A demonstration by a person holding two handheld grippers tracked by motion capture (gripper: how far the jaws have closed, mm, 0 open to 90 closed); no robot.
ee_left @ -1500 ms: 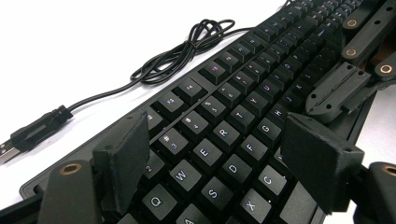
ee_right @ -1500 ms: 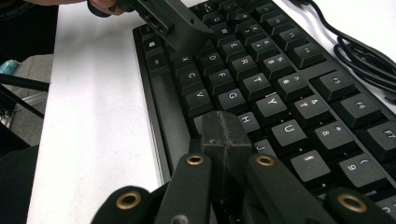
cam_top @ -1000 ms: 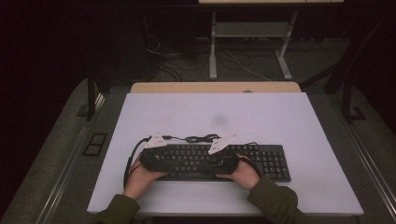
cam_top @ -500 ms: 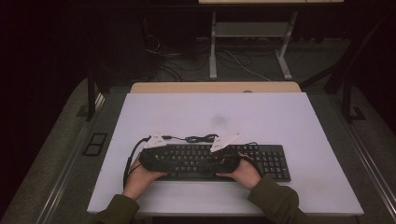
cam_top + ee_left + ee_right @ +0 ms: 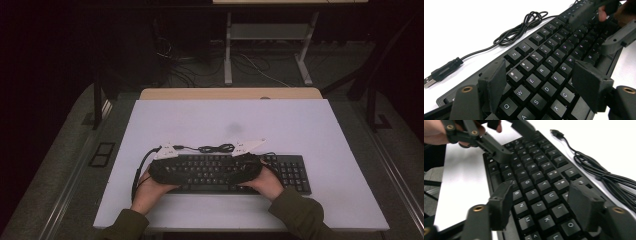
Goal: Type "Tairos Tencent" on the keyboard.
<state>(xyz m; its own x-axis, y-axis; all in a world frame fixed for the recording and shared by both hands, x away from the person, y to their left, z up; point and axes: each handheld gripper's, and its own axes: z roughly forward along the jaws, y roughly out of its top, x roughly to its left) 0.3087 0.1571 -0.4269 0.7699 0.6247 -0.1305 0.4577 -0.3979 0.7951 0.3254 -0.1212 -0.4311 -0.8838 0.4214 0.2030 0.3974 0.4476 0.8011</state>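
A black keyboard (image 5: 292, 172) lies near the front of the white table (image 5: 300, 125). Both hands hold their grippers low over its keys, pointing at each other. My left gripper (image 5: 190, 172) stands open over the Q-to-G keys (image 5: 541, 80); its jaws have just been closing a little, with only the keys between them. My right gripper (image 5: 230, 172) is open over the H-to-K keys (image 5: 542, 205); its jaws have just been opening, and nothing is gripped. Each gripper view also shows the other gripper farther off over the keyboard (image 5: 534, 60) (image 5: 534, 170).
The keyboard's black cable (image 5: 215, 148) lies coiled on the table just behind it, with its USB plug (image 5: 439, 75) loose at the left end. Bare white tabletop stretches beyond. A wooden strip (image 5: 230, 93) borders the far edge.
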